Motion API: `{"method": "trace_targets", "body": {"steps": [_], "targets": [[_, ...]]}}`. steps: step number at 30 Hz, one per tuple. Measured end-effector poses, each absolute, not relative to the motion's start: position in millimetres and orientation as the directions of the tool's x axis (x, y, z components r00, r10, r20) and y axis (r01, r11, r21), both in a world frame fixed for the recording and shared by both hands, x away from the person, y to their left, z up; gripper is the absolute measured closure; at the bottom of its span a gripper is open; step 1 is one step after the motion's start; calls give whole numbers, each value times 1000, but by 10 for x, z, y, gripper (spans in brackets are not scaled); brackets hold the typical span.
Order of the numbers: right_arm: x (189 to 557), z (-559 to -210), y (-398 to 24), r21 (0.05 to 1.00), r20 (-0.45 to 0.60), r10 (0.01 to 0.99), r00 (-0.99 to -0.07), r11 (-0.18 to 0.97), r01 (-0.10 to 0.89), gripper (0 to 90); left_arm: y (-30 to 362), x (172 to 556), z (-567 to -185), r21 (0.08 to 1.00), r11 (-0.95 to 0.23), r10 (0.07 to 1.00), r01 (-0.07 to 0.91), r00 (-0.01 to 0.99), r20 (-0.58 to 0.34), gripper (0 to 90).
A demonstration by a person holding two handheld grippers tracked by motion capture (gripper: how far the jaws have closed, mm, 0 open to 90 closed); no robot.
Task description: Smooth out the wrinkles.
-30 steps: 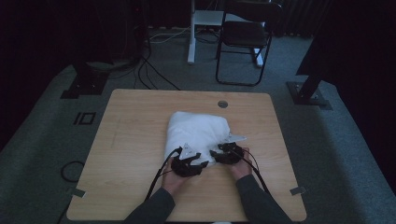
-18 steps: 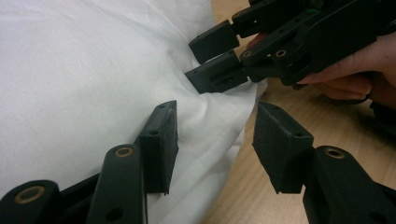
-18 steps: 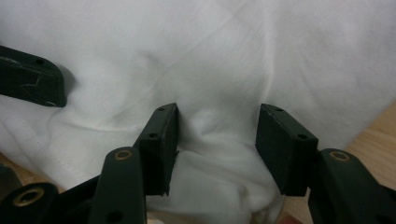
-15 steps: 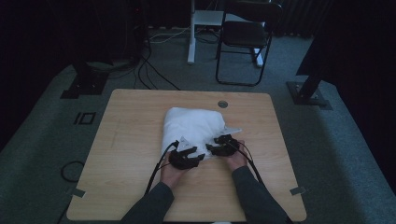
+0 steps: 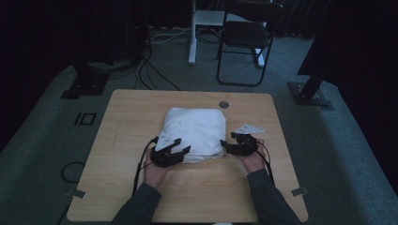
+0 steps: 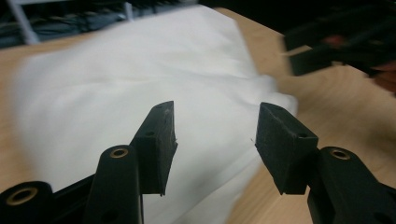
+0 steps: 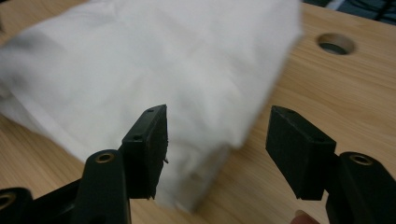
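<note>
White folded cloth (image 5: pixel 195 132) lying plump and creased mid-counter (image 5: pixel 122 122), left claw (image 5: pixel 174 152) open at its near-left corner, right claw (image 5: pixel 233 144) just opening, empty, beside its right edge

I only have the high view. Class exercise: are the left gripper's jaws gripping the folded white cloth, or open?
Observer: Open. In its own view the left gripper has an empty gap over the folded white cloth.
Operator: And the right one?
Observer: The right gripper is open too, its jaws just widened, nothing between them, aimed at a cloth corner.
Operator: Anything beyond that corner?
Observer: A round hole in the wooden table.
</note>
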State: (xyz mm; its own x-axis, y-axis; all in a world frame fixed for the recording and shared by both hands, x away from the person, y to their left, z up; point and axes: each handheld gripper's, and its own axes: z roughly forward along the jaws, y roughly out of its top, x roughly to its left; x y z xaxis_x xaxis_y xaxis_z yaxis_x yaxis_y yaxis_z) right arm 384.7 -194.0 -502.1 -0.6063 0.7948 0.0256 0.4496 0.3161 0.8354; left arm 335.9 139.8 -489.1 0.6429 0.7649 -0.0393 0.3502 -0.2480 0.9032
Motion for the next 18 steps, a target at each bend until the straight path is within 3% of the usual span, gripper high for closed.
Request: {"method": "trace_targets", "body": {"steps": [10, 18], "targets": [[3563, -5271, -2431, 811, 27, 853, -522, 286, 510, 374, 2030, 3214, -5106, 881, -217, 850, 420, 526, -41, 472], [3421, -5375, -2824, 809, 80, 897, -435, 196, 554, 360, 2335, 3120, -5248, 864, -196, 889, 464, 455, -43, 472]]}}
